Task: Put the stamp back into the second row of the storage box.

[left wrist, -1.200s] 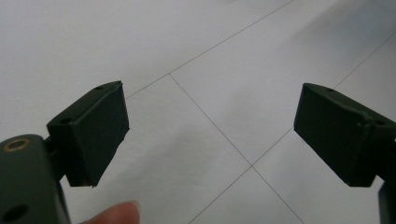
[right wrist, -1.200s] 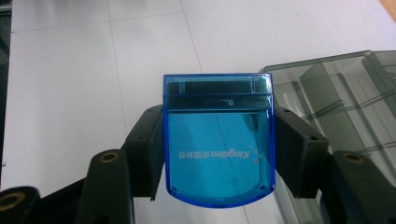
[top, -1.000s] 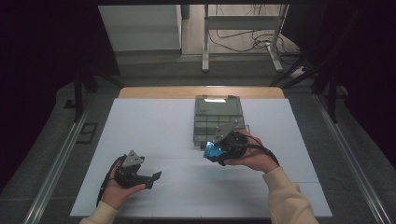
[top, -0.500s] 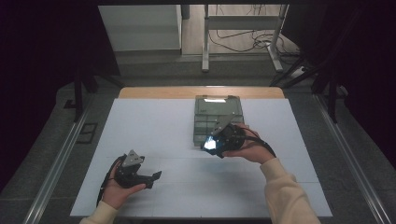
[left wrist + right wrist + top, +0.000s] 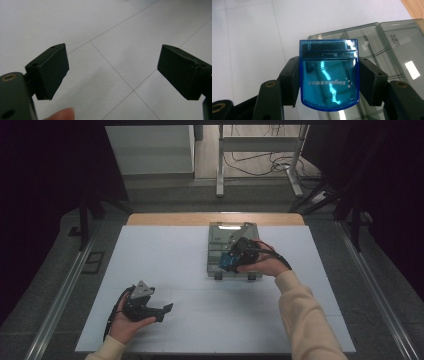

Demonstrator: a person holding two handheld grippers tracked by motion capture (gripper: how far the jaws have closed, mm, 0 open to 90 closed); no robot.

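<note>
Your right gripper (image 5: 231,261) has moved up the white table (image 5: 165,265) since a second ago and now hangs over the near half of the grey compartment box (image 5: 233,251), where earlier it sat just short of the box's near edge. Its jaws are clamped on the two sides of a small blue translucent case (image 5: 328,77), which you carry above the box lid; in the right gripper view the case covers the lid's near left corner. The left gripper (image 5: 162,312) has stayed where it was, well to the near left of the box, low over the bare table, jaws spread wide with nothing between them.

The blue case bears pale lettering, upside down in the right gripper view and only partly readable. Glare on the smoky lid hides what lies in the box's compartments. From above, your right hand (image 5: 262,262) and the gripper body cover most of the case. A fingertip (image 5: 61,115) is cut off at the bottom of the left gripper view.
</note>
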